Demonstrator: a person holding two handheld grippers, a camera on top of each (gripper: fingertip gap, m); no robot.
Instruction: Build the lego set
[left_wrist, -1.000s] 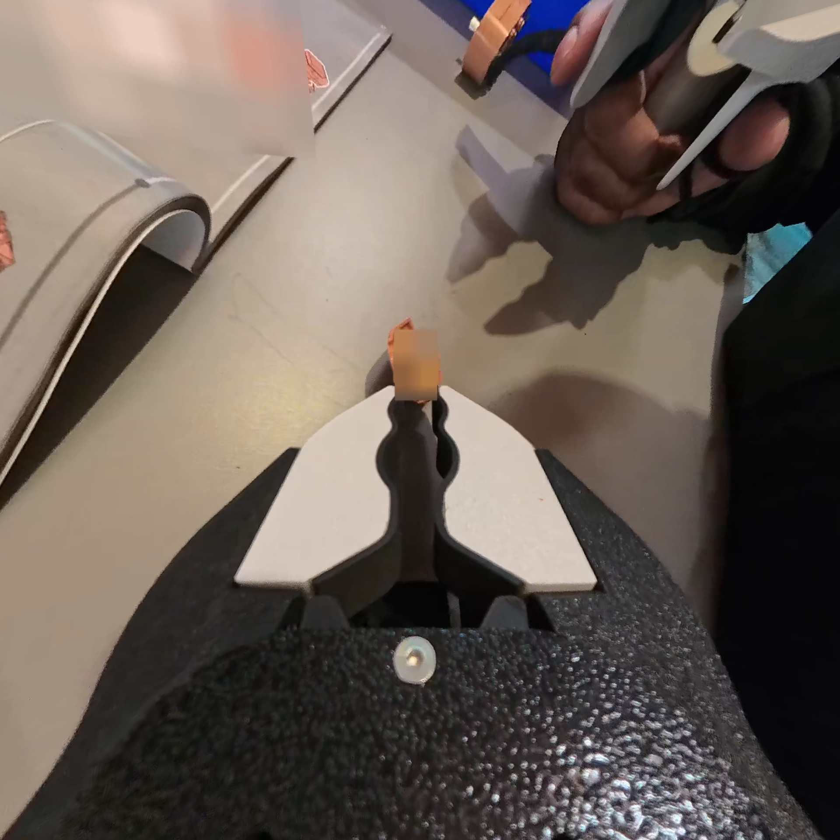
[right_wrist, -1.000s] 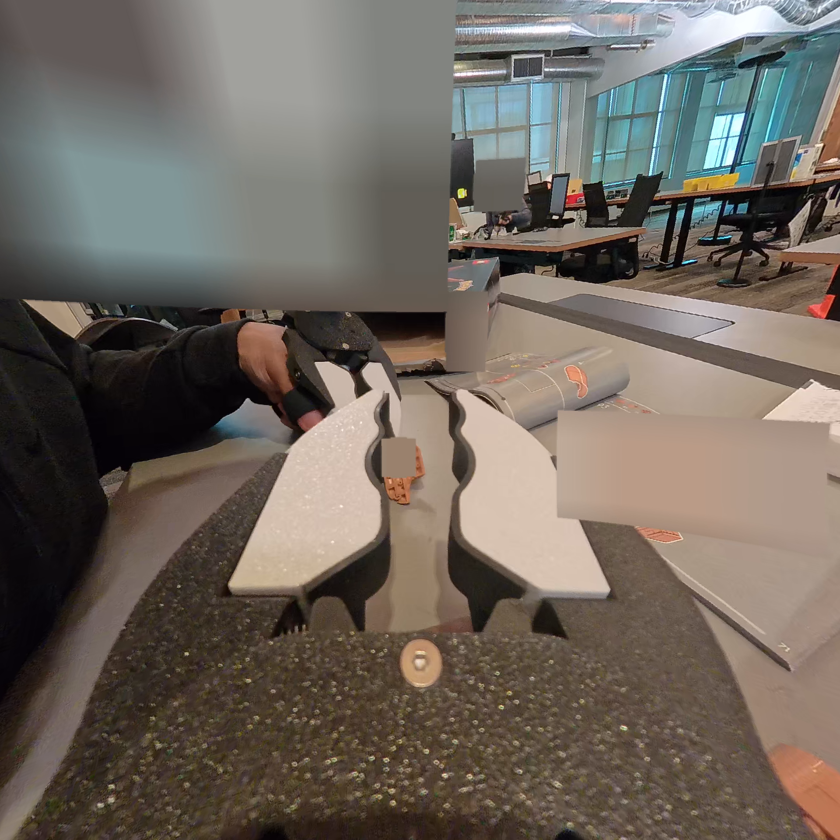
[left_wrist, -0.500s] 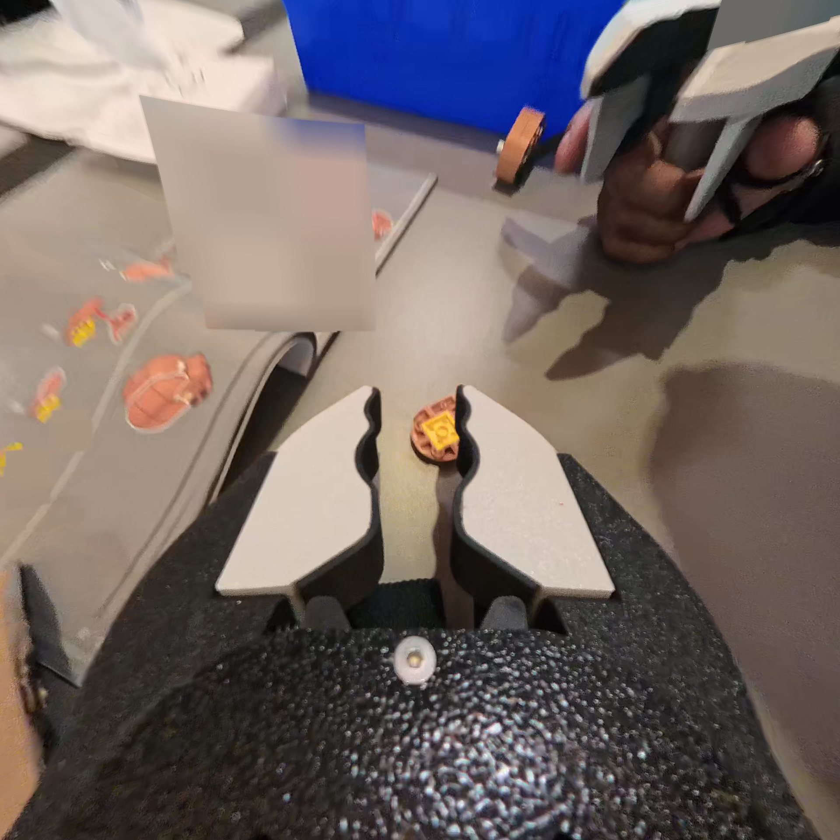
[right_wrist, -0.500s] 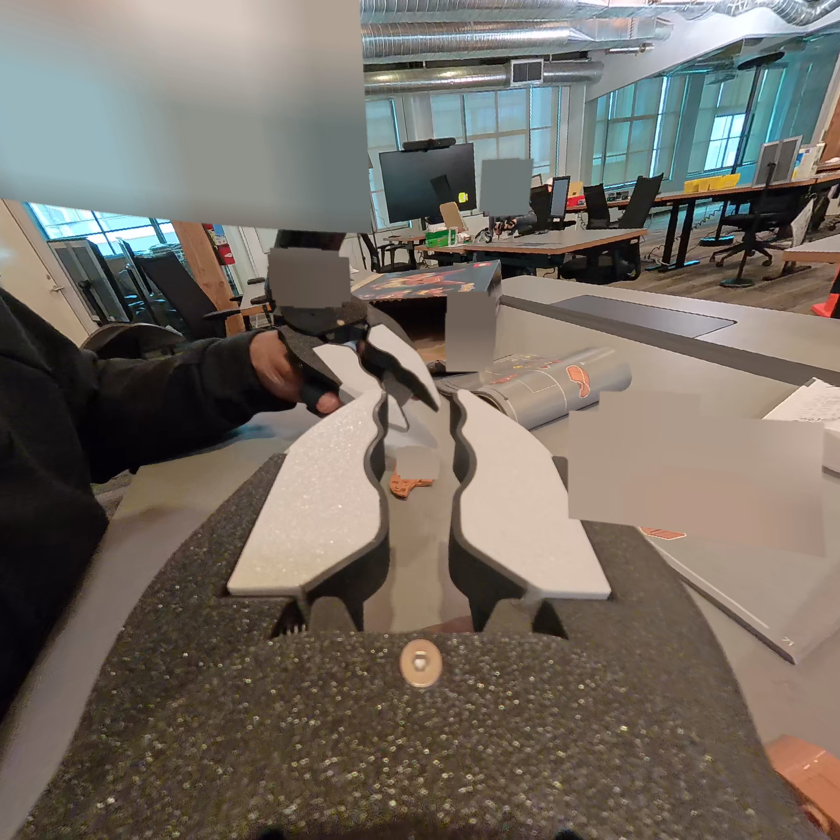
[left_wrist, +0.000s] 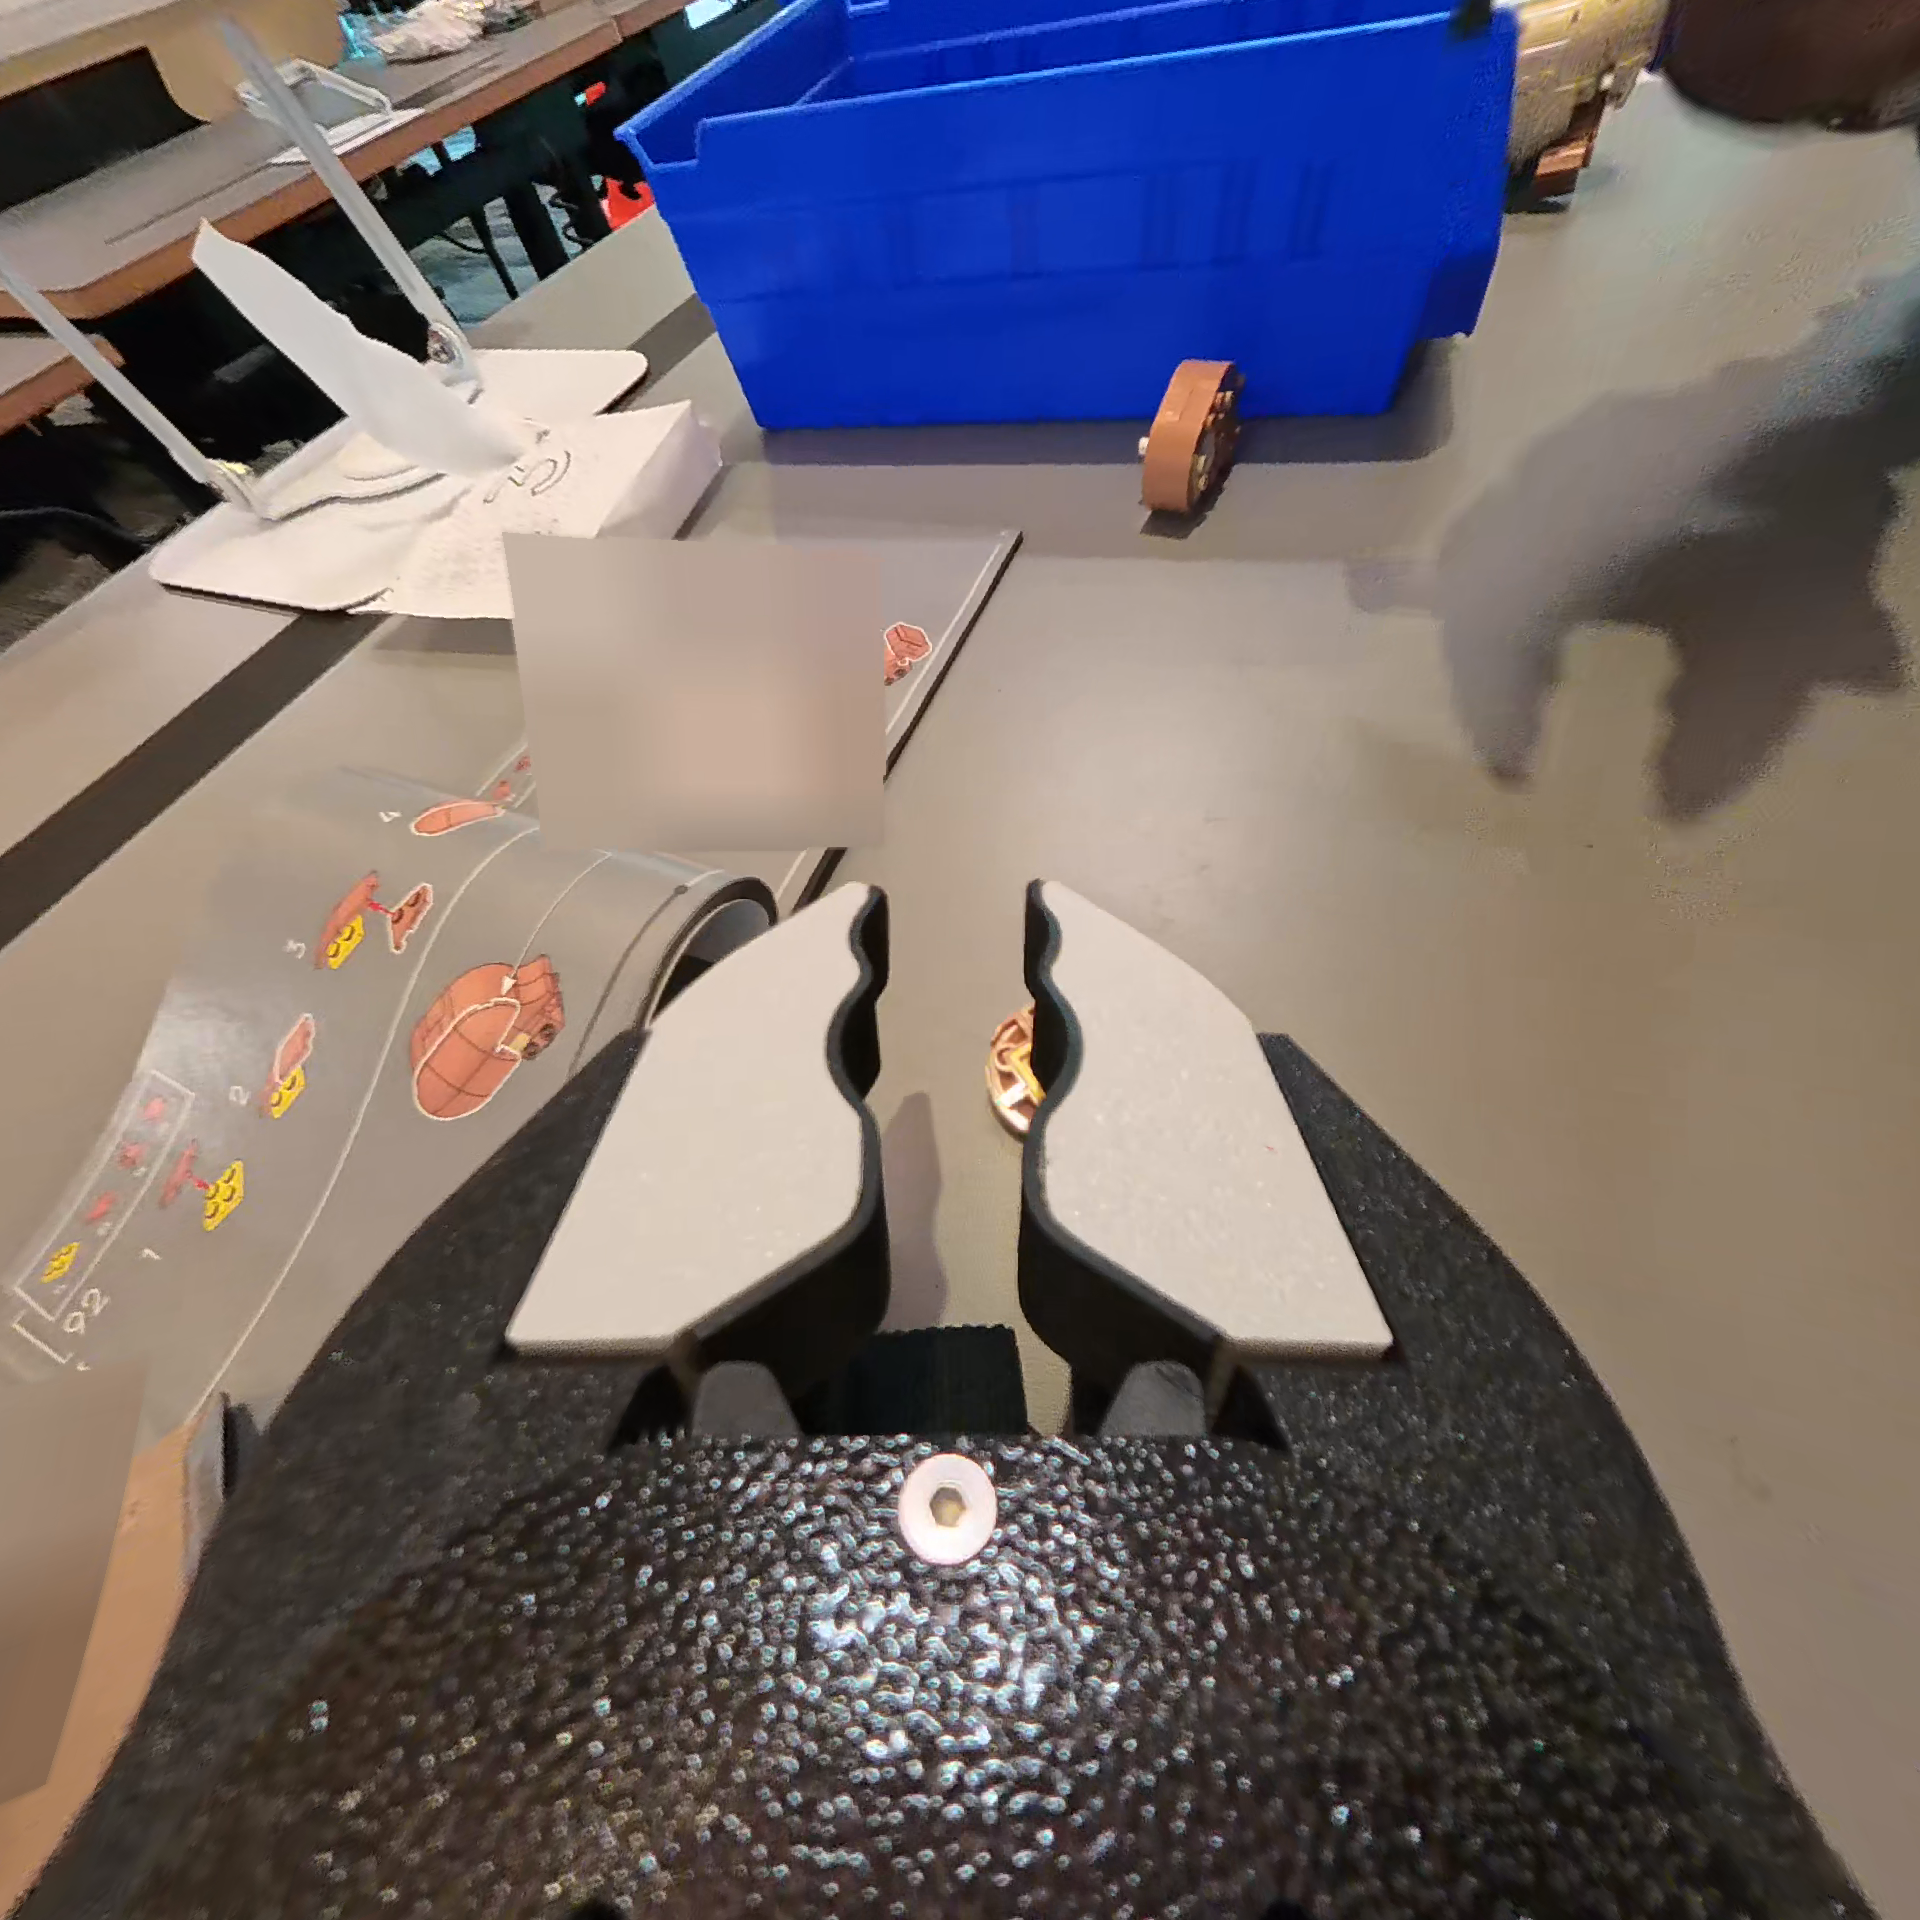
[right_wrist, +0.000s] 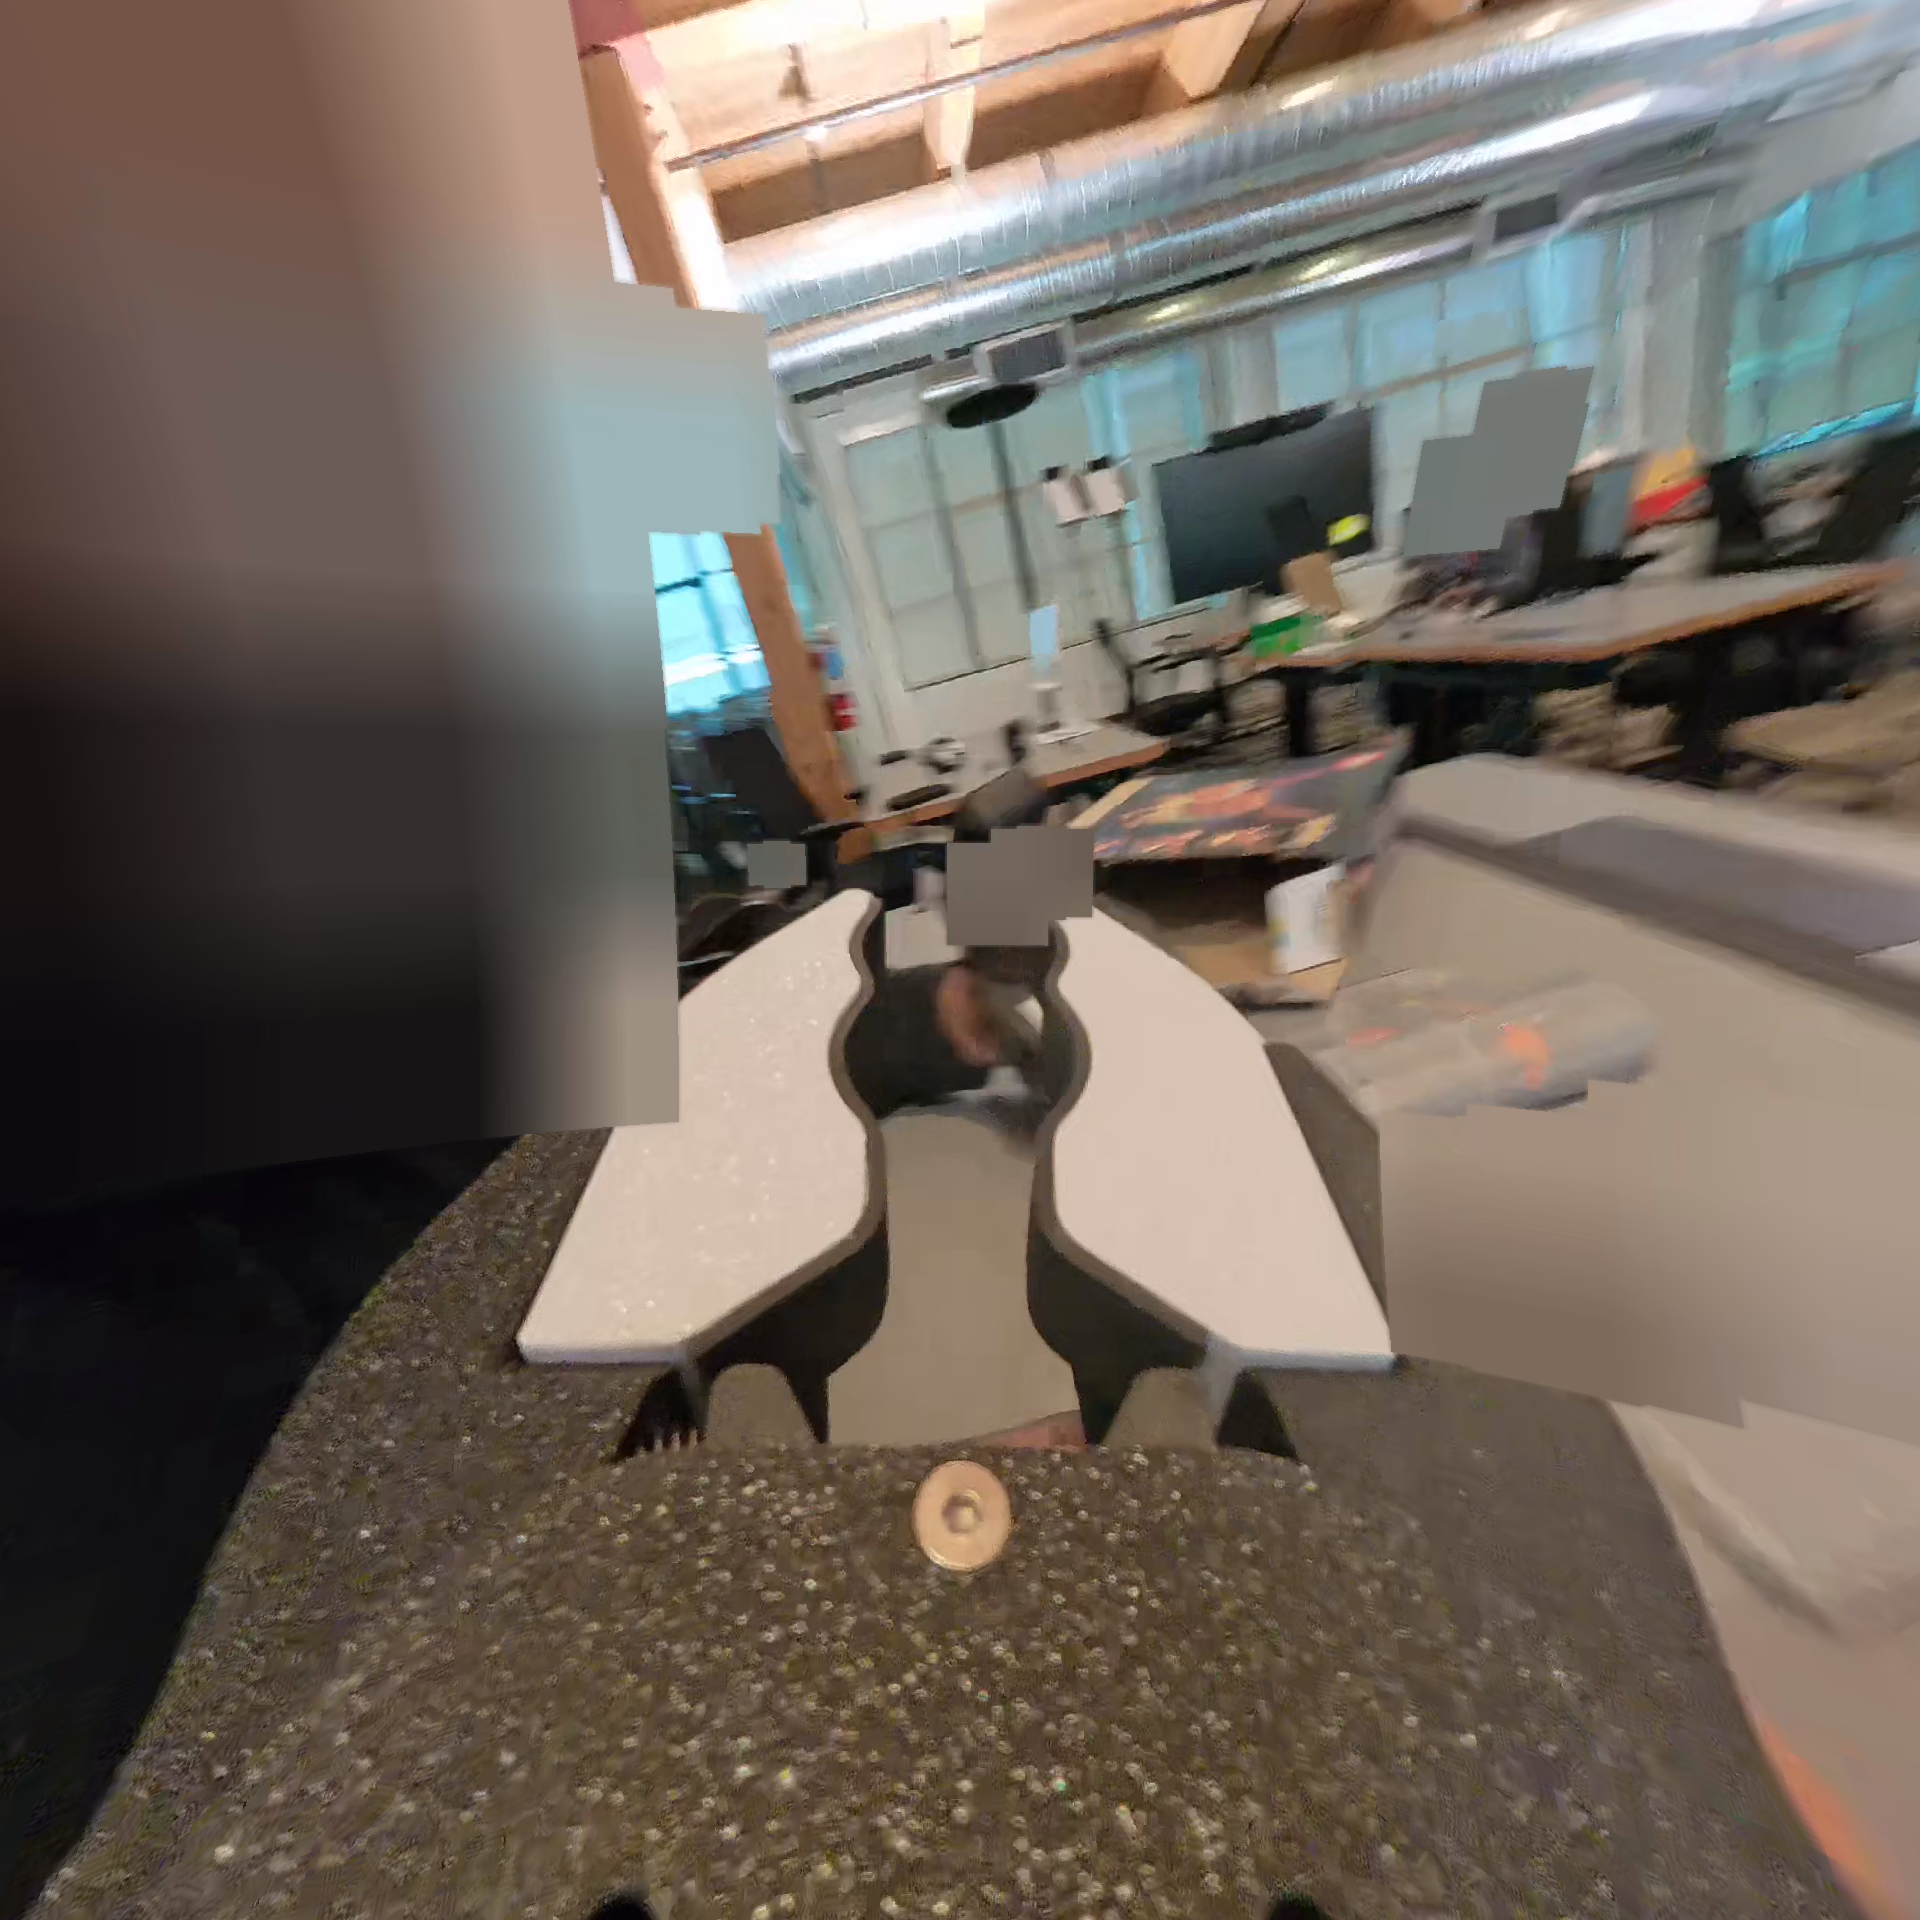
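Cataloguing the bench, we found the left gripper (left_wrist: 954, 935) spread, gripping nothing; a small round brown-and-yellow piece (left_wrist: 1013, 1065) lay on the grey table (left_wrist: 1299, 935) just beside its right finger (left_wrist: 1143, 1091) (part hidden behind it). An open instruction booklet (left_wrist: 312, 1039) lay left, a blue bin (left_wrist: 1091, 239) beyond, a brown wheel-like piece (left_wrist: 1195, 431) before it. The right gripper (right_wrist: 961, 935) was spread too, bare.

Not much to read here tbh. The open instruction booklet (left_wrist: 312, 1039) has small printed step digits next to its brick drawings, plus a page number at the lower corner. The white sheets (left_wrist: 582, 468) behind it show scribbly marks, too faint to make out. The colourful box (right_wrist: 1236, 810) in the right wrist view is pure blur.
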